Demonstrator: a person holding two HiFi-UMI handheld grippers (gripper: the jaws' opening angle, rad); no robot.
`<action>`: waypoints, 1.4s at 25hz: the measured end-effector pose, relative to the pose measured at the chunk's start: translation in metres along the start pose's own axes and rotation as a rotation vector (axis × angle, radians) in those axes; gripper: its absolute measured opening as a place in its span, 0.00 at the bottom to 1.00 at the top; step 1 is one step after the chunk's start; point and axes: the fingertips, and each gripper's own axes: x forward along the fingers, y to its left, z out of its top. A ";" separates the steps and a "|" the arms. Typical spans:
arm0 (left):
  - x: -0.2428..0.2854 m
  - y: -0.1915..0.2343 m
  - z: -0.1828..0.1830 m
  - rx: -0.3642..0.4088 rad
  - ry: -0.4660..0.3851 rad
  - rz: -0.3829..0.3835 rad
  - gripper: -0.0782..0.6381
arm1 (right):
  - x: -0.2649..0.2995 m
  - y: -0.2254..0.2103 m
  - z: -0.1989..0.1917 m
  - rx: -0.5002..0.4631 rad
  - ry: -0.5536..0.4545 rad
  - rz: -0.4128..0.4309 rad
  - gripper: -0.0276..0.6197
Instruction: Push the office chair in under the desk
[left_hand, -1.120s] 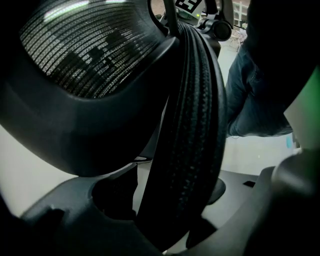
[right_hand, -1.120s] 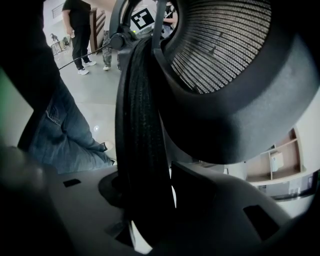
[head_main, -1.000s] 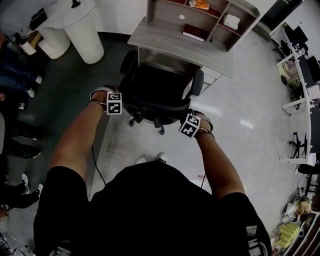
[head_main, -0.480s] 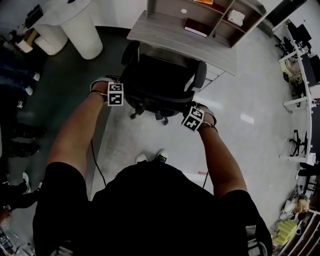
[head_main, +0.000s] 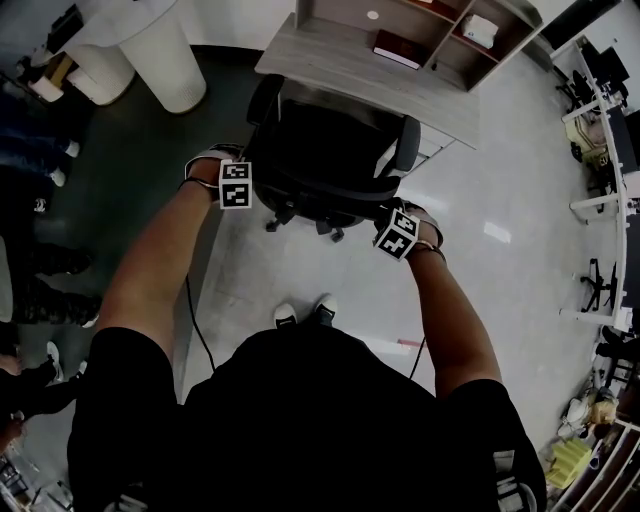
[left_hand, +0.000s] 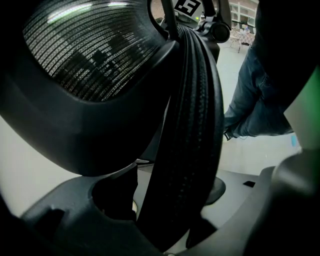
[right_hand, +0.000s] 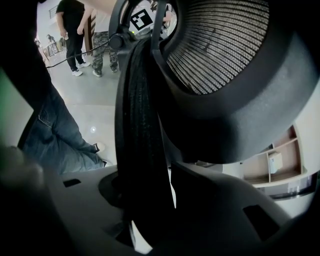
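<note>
The black mesh office chair (head_main: 330, 150) stands at the front edge of the grey desk (head_main: 350, 70), its backrest toward me. My left gripper (head_main: 232, 178) holds the backrest's top rim at its left end, my right gripper (head_main: 400, 228) at its right end. In the left gripper view the ribbed rim (left_hand: 192, 130) runs down between the jaws of the left gripper (left_hand: 175, 200), which are closed on it. In the right gripper view the rim (right_hand: 137, 125) is likewise clamped by the right gripper (right_hand: 145, 200). The chair's wheels (head_main: 300, 222) show below the seat.
A shelf unit with a book (head_main: 400, 50) sits on the desk. White round columns (head_main: 165, 50) stand at the back left. People's legs (head_main: 40, 270) are at the left. A cable (head_main: 195, 330) lies on the floor by my shoes (head_main: 300, 312). More desks (head_main: 610, 120) line the right.
Both grippers have moved forward with the chair, and the chair has rolled closer to the desk. The grips on the backrest rim are unchanged.
</note>
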 end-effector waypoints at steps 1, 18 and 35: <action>-0.001 0.000 -0.001 -0.001 0.000 0.003 0.52 | 0.000 0.000 0.001 -0.002 0.001 0.002 0.32; 0.001 -0.006 -0.008 -0.032 0.013 0.045 0.55 | -0.002 0.001 0.008 0.048 -0.046 -0.081 0.37; -0.075 -0.009 -0.035 -0.378 -0.168 0.197 0.55 | -0.090 -0.002 -0.024 0.395 -0.228 -0.208 0.31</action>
